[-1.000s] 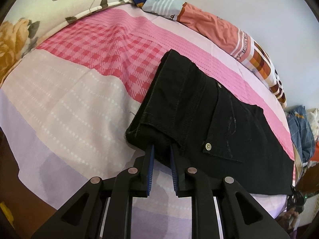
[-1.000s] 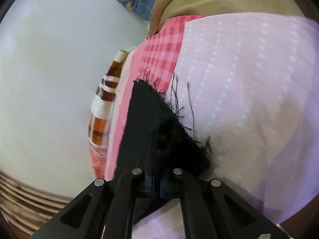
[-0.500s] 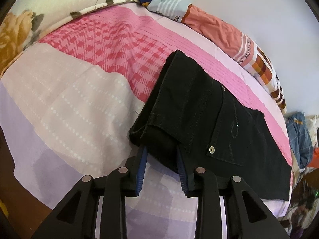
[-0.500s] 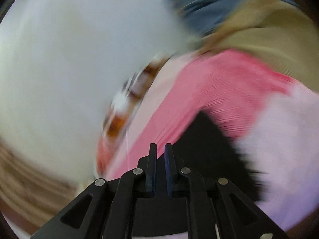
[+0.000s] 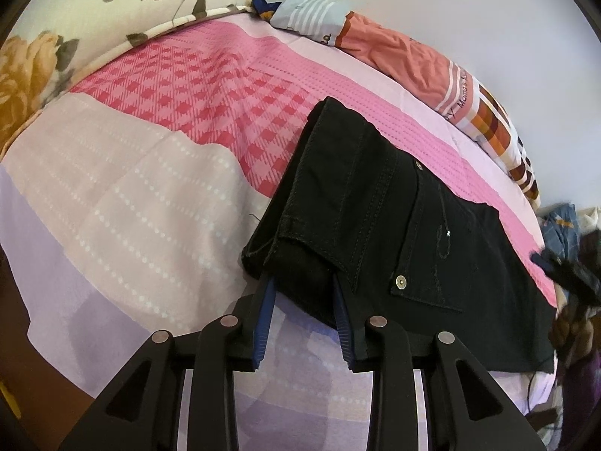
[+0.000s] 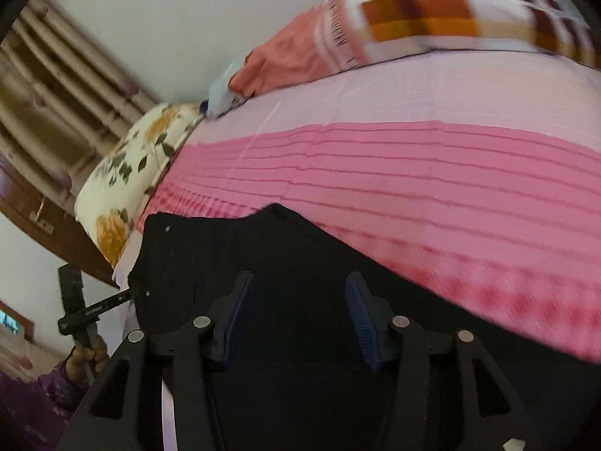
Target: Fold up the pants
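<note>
Black pants [image 5: 394,221] lie folded on a pink and lilac bedsheet [image 5: 150,173], waistband end nearest my left gripper. My left gripper [image 5: 302,293] is open, its blue-padded fingers either side of the waistband corner without pinching it. In the right wrist view the pants [image 6: 263,255] fill the lower frame. My right gripper [image 6: 296,293] is open and empty just above the black cloth. The left gripper also shows in the right wrist view [image 6: 94,308] at the pants' far corner.
A floral pillow [image 5: 94,26] lies at the bed's head. A salmon and checked blanket [image 5: 432,64] lies along the white wall. Clothes are piled at the right edge [image 5: 563,225]. A wooden headboard [image 6: 49,120] shows in the right wrist view.
My left gripper has opened and let go of the waistband. My right gripper has released the frayed leg end, swung round fast and opened over the pants.
</note>
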A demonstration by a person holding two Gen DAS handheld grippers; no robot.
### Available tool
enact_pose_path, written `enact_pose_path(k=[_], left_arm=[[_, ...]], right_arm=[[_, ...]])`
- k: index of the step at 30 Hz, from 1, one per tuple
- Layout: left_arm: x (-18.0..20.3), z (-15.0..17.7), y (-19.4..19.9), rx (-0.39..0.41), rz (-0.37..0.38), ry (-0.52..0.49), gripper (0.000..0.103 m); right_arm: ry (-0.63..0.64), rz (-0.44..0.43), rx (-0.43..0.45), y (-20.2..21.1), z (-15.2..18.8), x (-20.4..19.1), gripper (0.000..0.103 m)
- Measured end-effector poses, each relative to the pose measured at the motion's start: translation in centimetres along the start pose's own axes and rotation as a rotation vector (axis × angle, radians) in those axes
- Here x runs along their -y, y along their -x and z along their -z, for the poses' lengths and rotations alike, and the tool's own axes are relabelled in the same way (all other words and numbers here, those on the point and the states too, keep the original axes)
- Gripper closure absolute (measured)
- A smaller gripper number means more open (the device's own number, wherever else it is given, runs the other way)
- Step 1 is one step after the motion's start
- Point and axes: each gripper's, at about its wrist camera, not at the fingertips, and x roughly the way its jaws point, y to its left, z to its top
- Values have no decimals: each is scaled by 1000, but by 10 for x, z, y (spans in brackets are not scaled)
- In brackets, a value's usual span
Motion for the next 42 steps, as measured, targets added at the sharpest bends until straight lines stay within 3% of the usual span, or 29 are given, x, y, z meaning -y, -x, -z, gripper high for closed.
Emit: enact_pose_path(k=[5, 9, 14, 17, 22, 27, 33, 39, 42], left_arm=[[2, 1, 1, 6, -6, -9, 70], [1, 0, 0, 1, -2, -2, 68], [-1, 0, 0, -3, 1, 11, 63], [-2, 1, 0, -4, -1, 16, 60], [-4, 0, 0, -4, -5, 17, 58], [-4, 1, 0, -5, -10, 13, 56], [-7, 1, -1, -3, -18, 17, 51], [-10, 2, -1, 5, -25, 31, 43], [-10, 2, -1, 3, -25, 34, 42]], right_arm=[[116, 3, -42, -44, -28, -29, 60], [153, 26, -105, -69, -39, -33, 71], [194, 10, -182, -74, -38, -33, 76], [281, 24, -215, -74, -36, -44, 83], [305, 53, -234, -85, -46, -40, 82], [333, 2, -298, -96, -45, -45, 82], [377, 67, -245, -98, -51, -56, 97], [207, 63, -151, -110, -61, -28, 98], [187, 49, -115, -111, -58, -26, 98]])
